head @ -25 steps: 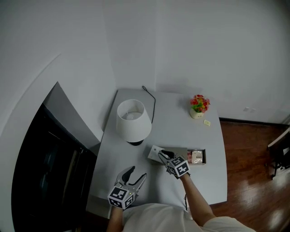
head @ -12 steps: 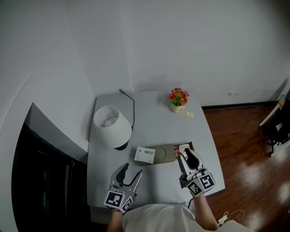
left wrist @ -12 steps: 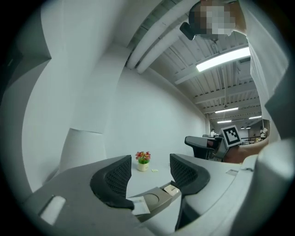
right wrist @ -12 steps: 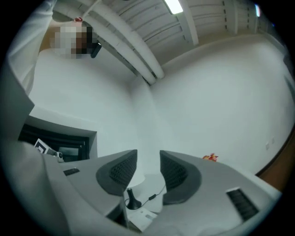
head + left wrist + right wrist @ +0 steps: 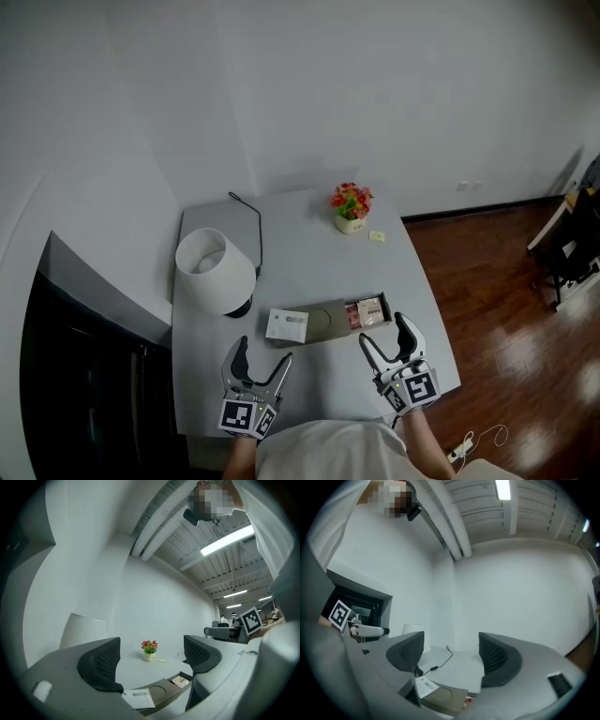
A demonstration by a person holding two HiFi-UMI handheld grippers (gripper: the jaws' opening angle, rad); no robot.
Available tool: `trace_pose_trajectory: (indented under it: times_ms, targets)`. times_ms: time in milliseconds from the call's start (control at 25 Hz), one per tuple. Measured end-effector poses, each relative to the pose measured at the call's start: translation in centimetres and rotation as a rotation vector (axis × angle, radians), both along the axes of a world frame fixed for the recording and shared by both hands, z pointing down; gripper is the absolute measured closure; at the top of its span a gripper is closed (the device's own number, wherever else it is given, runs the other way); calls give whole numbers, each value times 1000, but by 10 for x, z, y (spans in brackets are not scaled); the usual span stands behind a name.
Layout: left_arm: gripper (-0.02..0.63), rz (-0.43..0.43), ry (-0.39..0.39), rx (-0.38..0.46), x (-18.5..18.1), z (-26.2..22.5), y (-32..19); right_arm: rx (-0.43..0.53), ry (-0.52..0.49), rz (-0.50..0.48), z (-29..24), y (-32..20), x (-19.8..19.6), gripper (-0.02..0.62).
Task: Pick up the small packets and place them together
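A flat grey tray (image 5: 328, 320) lies on the table with small packets (image 5: 367, 311) in its right compartment and a white card (image 5: 287, 324) on its left end. One small yellow packet (image 5: 377, 236) lies apart, beside the flower pot (image 5: 351, 207). My left gripper (image 5: 262, 354) hovers at the near edge, left of the tray. My right gripper (image 5: 384, 333) hovers just in front of the tray's right end. Both have just been opening and stand open with nothing between them. Past the left gripper's fingers (image 5: 101, 663) I see the tray (image 5: 161, 692), packets (image 5: 179, 681) and yellow packet (image 5: 162, 660).
A white lamp (image 5: 214, 272) stands at the table's left, its black cable (image 5: 253, 225) running to the back edge. The table (image 5: 309, 258) ends at a wooden floor (image 5: 497, 281) on the right. A dark cabinet (image 5: 84, 375) is at the left.
My right gripper has drawn back from over the tray toward the near right edge, and its jaws have spread. The left gripper's jaws have also opened wide. My view has swung right.
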State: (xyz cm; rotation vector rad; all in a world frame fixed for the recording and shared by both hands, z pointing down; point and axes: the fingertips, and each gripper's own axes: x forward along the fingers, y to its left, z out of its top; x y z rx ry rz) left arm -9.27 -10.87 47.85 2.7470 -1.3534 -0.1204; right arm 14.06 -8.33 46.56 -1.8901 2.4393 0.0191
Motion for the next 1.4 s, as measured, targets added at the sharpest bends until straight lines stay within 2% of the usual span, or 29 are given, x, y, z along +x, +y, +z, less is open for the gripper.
trace_pose_trajectory:
  times_ms: [120,240,280,360,480,640,800,840,880,1040,1200,1320,1400]
  targets:
    - [209,-16,-24,-28,0,7,-4,-15,31,-16,9,-1,1,221]
    - [210,-35,-43,-43,-1,13,-8,-64,121,-141,24,-5,-6,223]
    - [210,-38,-34,-48,-1,13,-10,-92,151,-185,30,-8,-4,255]
    - [212,-31,-21,-56,1,14,-12,-166,193,-225,46,-19,9,259]
    - [216,-6,-34,-83,7,22,-12,-354,291,-258,96,-43,44,259]
    - [216,18,-59,-134,18,37,-8,-647,448,-364,173,-76,71,259]
    - [222,32,-83,-177,28,51,-1,-822,604,-506,237,-102,69,264]
    - [222,32,-85,-187,30,54,2,-861,663,-541,252,-107,68,280]
    - [222,32,-88,-196,31,57,4,-900,720,-572,266,-111,68,333]
    - [222,12,-94,-220,30,63,10,-1087,861,-697,320,-107,70,341]
    - [222,-24,-95,-247,22,70,16,-1143,990,-683,349,-114,78,345]
    - [222,-51,-93,-256,12,74,20,-1158,1017,-677,355,-118,74,350]
    - [222,-64,-89,-262,6,76,21,-1161,1017,-638,352,-121,78,395]
